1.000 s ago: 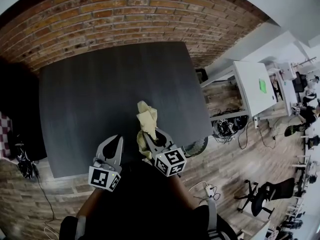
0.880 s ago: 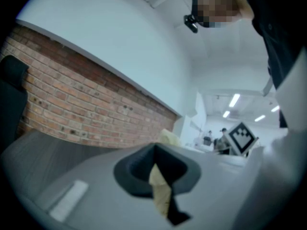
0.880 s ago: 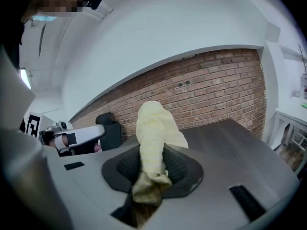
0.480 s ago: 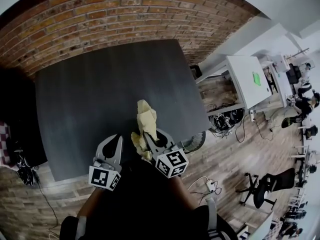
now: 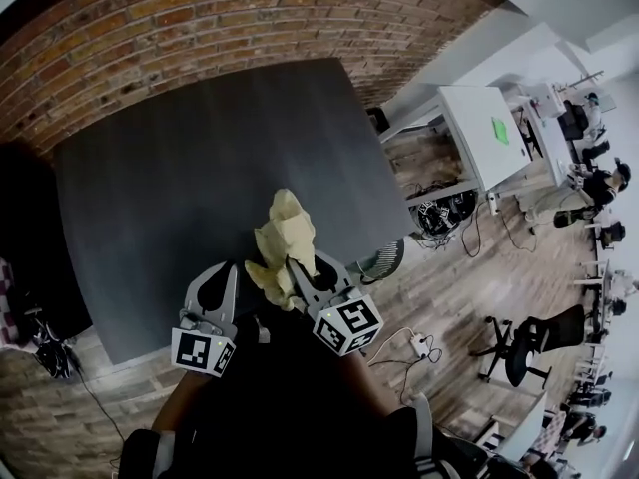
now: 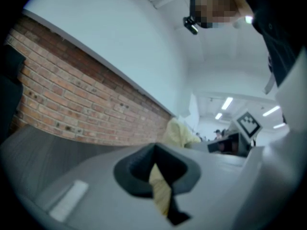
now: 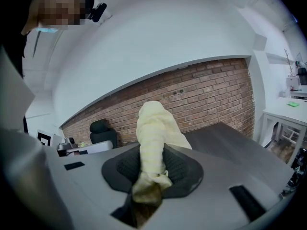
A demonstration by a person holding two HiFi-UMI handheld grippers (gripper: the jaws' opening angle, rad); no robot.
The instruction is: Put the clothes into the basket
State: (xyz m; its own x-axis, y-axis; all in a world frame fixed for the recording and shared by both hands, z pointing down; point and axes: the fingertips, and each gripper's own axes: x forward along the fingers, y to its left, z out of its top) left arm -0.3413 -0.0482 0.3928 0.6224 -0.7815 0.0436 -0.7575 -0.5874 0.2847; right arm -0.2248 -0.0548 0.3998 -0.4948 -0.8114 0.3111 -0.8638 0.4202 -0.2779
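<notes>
A pale yellow cloth (image 5: 285, 230) stands bunched up over the near edge of the dark table (image 5: 180, 178). My right gripper (image 5: 297, 267) is shut on its lower part, and in the right gripper view the cloth (image 7: 154, 128) rises out from between the jaws of the right gripper (image 7: 152, 169). My left gripper (image 5: 225, 282) sits just to the left. In the left gripper view a strip of the yellow cloth (image 6: 160, 190) is pinched in the left gripper (image 6: 157, 174). A ribbed round basket (image 5: 384, 260) shows on the floor by the table's right corner, partly hidden.
A red brick wall (image 5: 200, 18) runs behind the table. White desks (image 5: 479, 138), cables (image 5: 439, 218) and office chairs (image 5: 524, 352) stand on the wooden floor to the right. A dark chair (image 7: 103, 131) is at the table's far left.
The right gripper has lifted the yellow cloth a little higher over the table edge, and the bunch now reaches closer to the left gripper. The left gripper has hardly moved.
</notes>
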